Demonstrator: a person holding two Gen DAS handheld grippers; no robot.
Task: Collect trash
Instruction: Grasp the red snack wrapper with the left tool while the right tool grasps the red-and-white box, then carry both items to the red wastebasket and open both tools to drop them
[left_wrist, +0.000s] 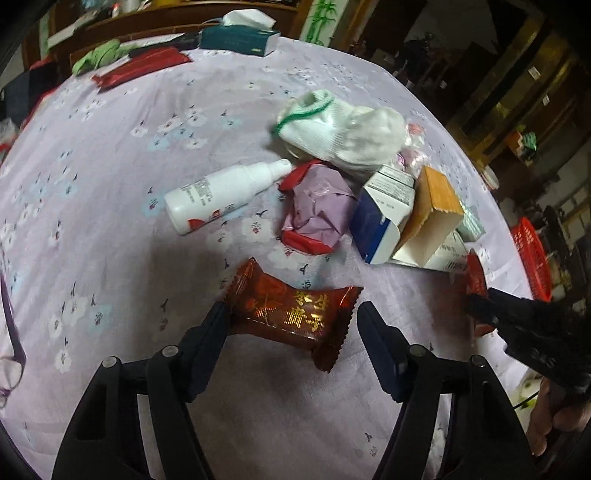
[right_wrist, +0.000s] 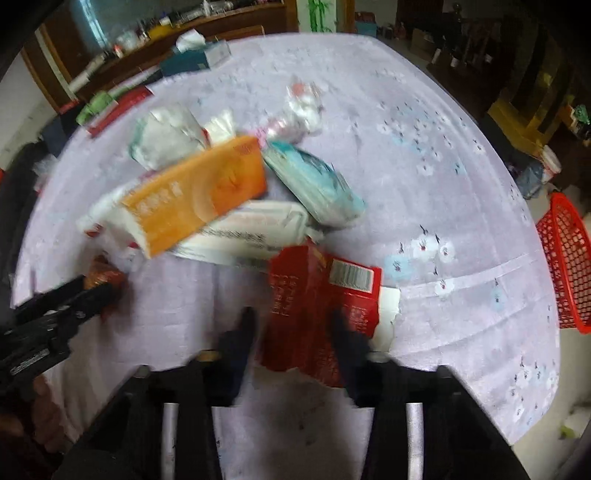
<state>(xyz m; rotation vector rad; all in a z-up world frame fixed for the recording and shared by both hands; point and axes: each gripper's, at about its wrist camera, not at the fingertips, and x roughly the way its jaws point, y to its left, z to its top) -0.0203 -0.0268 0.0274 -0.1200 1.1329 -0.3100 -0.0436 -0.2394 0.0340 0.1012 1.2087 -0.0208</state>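
Note:
A dark red candy wrapper (left_wrist: 291, 310) with gold print lies on the lilac flowered tablecloth (left_wrist: 110, 155). My left gripper (left_wrist: 291, 319) is open and straddles it, one finger at each end. In the right wrist view the left gripper (right_wrist: 98, 291) shows at the left edge with the wrapper (right_wrist: 101, 275) at its tips. My right gripper (right_wrist: 293, 328) is shut on a flattened red carton (right_wrist: 314, 295) with a barcode; that view is motion-blurred. From the left wrist view the right gripper (left_wrist: 480, 306) holds the carton (left_wrist: 474, 271) upright at the table's right side.
A pile beyond holds a white spray bottle (left_wrist: 225, 192), a crumpled purple-and-red bag (left_wrist: 317, 210), white socks (left_wrist: 343, 129), a blue-white box (left_wrist: 384, 214), an orange box (right_wrist: 195, 199) and a teal pack (right_wrist: 314, 181). A red mesh basket (right_wrist: 569, 266) stands off the table's right edge. A tissue box (left_wrist: 240, 37) sits at the far edge.

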